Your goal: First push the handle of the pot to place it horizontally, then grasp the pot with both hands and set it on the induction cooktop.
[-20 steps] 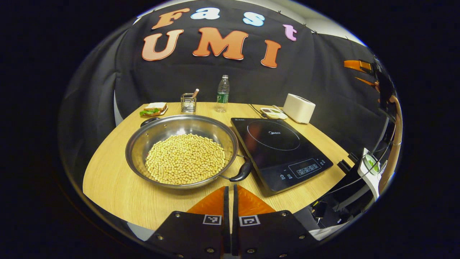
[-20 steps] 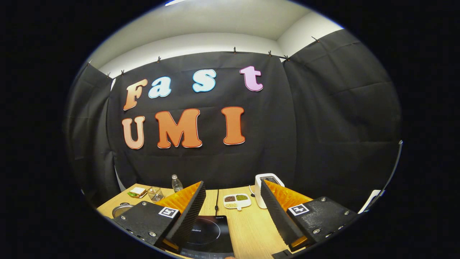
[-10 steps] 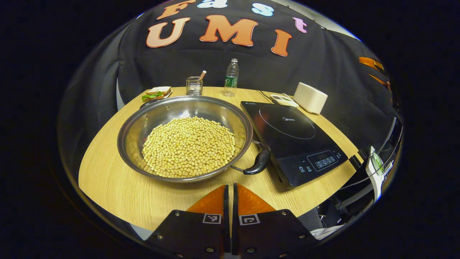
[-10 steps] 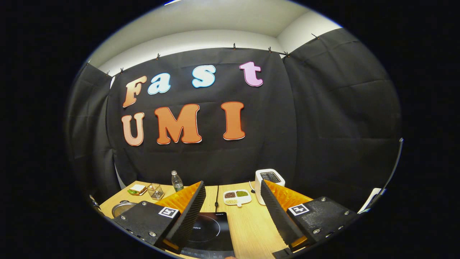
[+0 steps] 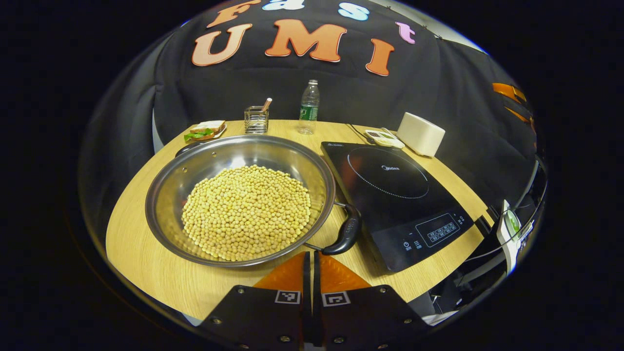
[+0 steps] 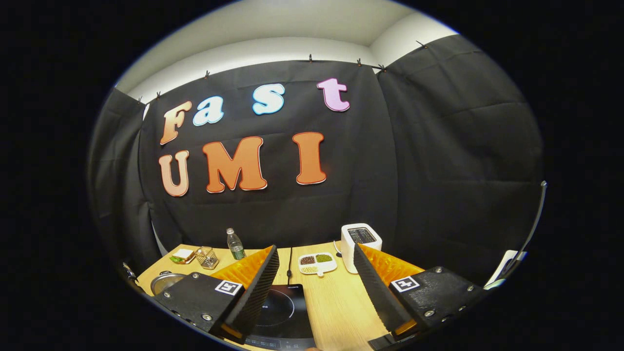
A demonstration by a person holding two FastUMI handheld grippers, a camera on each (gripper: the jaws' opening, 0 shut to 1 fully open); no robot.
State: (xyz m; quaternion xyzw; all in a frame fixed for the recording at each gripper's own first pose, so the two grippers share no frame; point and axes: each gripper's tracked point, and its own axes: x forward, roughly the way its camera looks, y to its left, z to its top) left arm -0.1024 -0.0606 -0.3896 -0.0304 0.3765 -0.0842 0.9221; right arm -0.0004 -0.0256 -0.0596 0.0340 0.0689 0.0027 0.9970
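A wide steel pot (image 5: 165, 185) full of yellow beans sits on the wooden table (image 5: 146, 253) in the left gripper view. Its near black handle (image 5: 343, 236) points toward me on the right, beside the black induction cooktop (image 5: 395, 195). A second handle (image 5: 187, 147) shows at the pot's far rim. My left gripper (image 5: 310, 261) is shut and empty, just short of the pot's near rim, left of the handle. In the right gripper view my right gripper (image 6: 316, 261) is open, held high over the cooktop (image 6: 280, 312), with the pot's edge (image 6: 163, 282) at the lower left.
At the table's back stand a sandwich plate (image 5: 204, 130), a wire holder (image 5: 257, 119), a water bottle (image 5: 308, 106), a divided snack dish (image 5: 384, 138) and a white toaster (image 5: 420, 133). A cable (image 5: 352, 130) runs behind the cooktop. The table's edge is close in front.
My left gripper has come forward and lower toward the pot, which now looms larger with its handle near my fingertips. The right gripper has tilted down slightly, staying open.
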